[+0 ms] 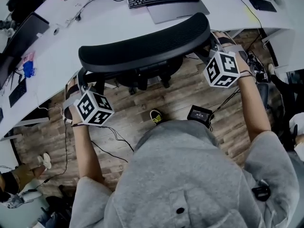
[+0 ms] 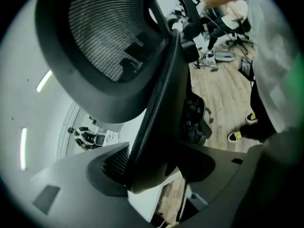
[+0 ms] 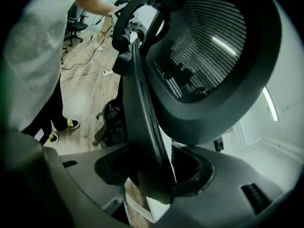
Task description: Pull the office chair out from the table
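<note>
RISK: a pull now could slip off, as nothing is squeezed yet | CHAIR: big black mesh-back office chair (image 1: 142, 46), curved dark rim, close against the long white table (image 1: 118, 18), just past both grippers | left gripper (image 2: 156, 172): jaws wide apart, chair rim between them | right gripper (image 3: 152, 175): the same

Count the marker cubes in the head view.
2. One marker cube sits below the chair back's left end, the other cube by its right end; none seems hidden.

The black mesh-backed office chair (image 1: 142, 46) stands upright, its back at the white table (image 1: 57, 56) edge.
</note>
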Available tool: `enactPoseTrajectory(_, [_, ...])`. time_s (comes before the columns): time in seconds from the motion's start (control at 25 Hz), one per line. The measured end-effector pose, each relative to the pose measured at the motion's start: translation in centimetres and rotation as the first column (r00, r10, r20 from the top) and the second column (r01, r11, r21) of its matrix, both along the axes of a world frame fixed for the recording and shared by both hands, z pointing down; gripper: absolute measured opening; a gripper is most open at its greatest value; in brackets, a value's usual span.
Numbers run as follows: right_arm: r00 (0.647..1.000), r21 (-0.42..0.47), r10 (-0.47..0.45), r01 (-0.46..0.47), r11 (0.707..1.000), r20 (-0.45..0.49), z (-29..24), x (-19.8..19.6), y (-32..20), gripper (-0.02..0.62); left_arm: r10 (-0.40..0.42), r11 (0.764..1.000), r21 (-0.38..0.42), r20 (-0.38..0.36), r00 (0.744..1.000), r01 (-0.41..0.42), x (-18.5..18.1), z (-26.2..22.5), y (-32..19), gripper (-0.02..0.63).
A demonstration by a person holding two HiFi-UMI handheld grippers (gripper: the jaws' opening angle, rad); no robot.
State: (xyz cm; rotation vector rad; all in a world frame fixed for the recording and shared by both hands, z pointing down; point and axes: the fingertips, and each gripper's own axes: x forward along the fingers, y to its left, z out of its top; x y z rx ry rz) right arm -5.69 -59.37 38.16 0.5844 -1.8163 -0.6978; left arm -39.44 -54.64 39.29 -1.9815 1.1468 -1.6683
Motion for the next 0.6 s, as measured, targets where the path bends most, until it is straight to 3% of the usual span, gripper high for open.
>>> enactPoseTrajectory(0.12, [0.993, 0.018, -0.02, 0.022, 1.0, -0.115, 2.0, 0.2, -1.5, 0.224, 0.013, 1.0, 0.015, 0.088, 0.996, -0.015, -0.2, 1.2, -1.1, 0.296])
enactPoseTrajectory(0.2, [0.992, 0.039, -0.025, 0.03, 0.999, -0.125, 2.6, 0.0, -2.2, 0.189, 0.037, 0.999, 0.03, 0.134, 0.99, -0.041, -0.1, 1.7, -1.9, 0.29])
enactPoseTrajectory(0.24, [0.992, 0.038, -0.027, 0.032, 0.999, -0.122, 2.6, -0.1, -2.2, 0.187, 0.058, 0.997, 0.042, 0.133, 0.989, -0.065, 0.1, 1.6, -2.2, 0.239])
enactPoseTrajectory(0.4, [0.984, -0.01, -0.052, 0.051, 0.999, -0.171, 2.8, 0.2, -1.6, 0.149, 0.148, 0.989, 0.002, 0.081, 0.986, -0.149, 1.1, 1.4, -1.7, 0.187])
enactPoseTrajectory(0.6, [0.989, 0.018, -0.038, 0.04, 0.999, -0.141, 2.4, -0.1, -2.6, 0.146, 0.147, 0.989, 0.005, 0.037, 0.989, -0.147, 1.5, 0.9, -2.6, 0.172])
